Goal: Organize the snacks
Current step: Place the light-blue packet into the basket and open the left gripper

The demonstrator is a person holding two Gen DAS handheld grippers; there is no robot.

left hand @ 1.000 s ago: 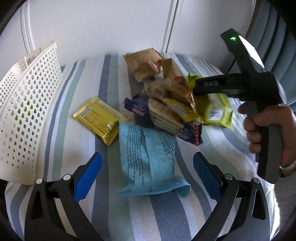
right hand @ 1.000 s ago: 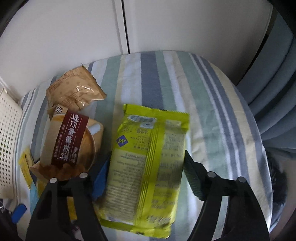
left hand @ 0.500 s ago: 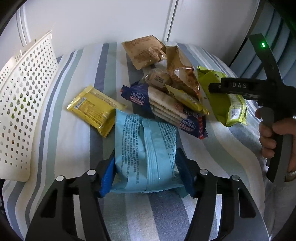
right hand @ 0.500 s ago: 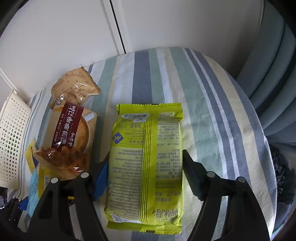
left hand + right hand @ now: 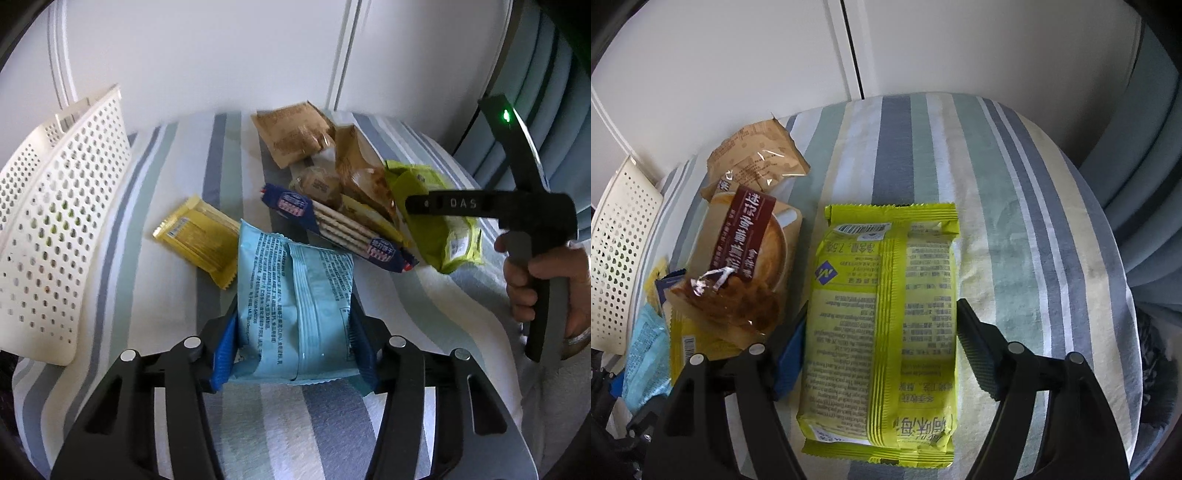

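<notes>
Blue pack (image 5: pixel 295 306), long axis along left gripper (image 5: pixel 291 347), pinched between fingers; right gripper (image 5: pixel 882 350) apparently touching green pack (image 5: pixel 882 314).

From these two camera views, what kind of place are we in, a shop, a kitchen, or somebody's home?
Probably a room in a home, though I can't be sure. The snacks lie on a striped cloth that covers a rounded surface, with white panelled doors right behind and blue curtains hanging at the right.
</notes>
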